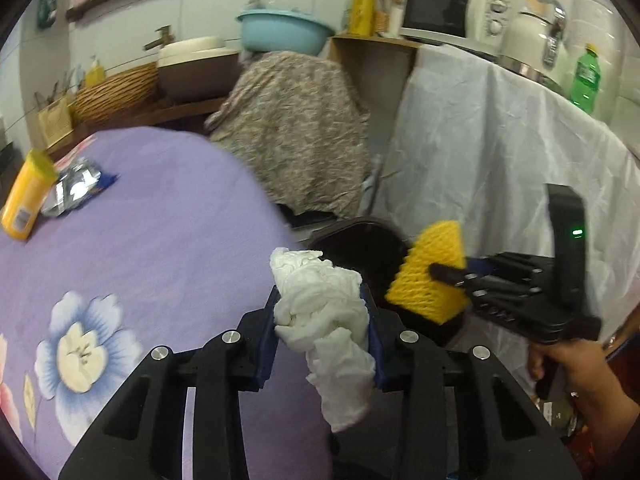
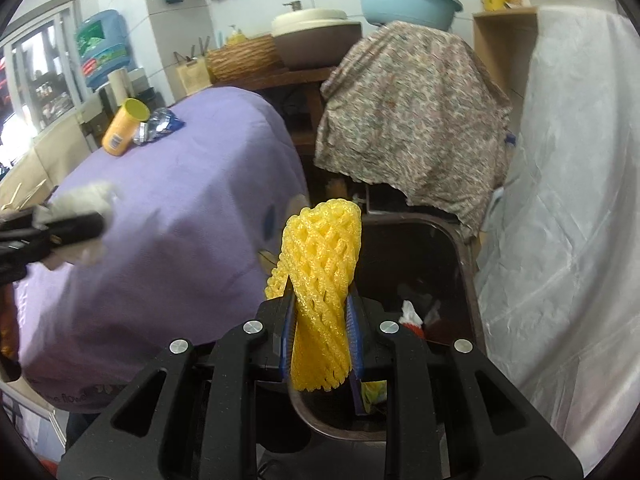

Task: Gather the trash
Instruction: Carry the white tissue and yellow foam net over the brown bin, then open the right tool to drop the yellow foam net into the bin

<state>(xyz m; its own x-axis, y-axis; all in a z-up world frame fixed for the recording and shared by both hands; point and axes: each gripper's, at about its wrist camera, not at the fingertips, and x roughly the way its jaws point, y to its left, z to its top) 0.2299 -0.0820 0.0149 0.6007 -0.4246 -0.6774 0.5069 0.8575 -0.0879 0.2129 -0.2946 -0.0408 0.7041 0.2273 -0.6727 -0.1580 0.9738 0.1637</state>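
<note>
Below the purple tablecloth [image 2: 168,216] sits the bin [image 2: 466,240], lower right. Right gripper [image 2: 320,320], clenched on upright yellow foam net [image 2: 320,264], hangs nearer it; left gripper [image 1: 322,320] grasps crumpled tissue [image 1: 324,320].

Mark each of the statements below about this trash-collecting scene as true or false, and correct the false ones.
1. The left gripper holds a crumpled white paper tissue between its fingers. True.
2. The right gripper is open, holding nothing. False: it is shut on a yellow foam mesh sleeve.
3. The dark brown trash bin already has some trash inside. True.
4. The yellow cylindrical plastic container stands upright on the purple flowered tablecloth. False: it lies tilted, beside a crumpled silver and blue foil wrapper.
5. The light blue plastic basin sits on the floor. False: it rests atop the patterned cloth cover.
</note>
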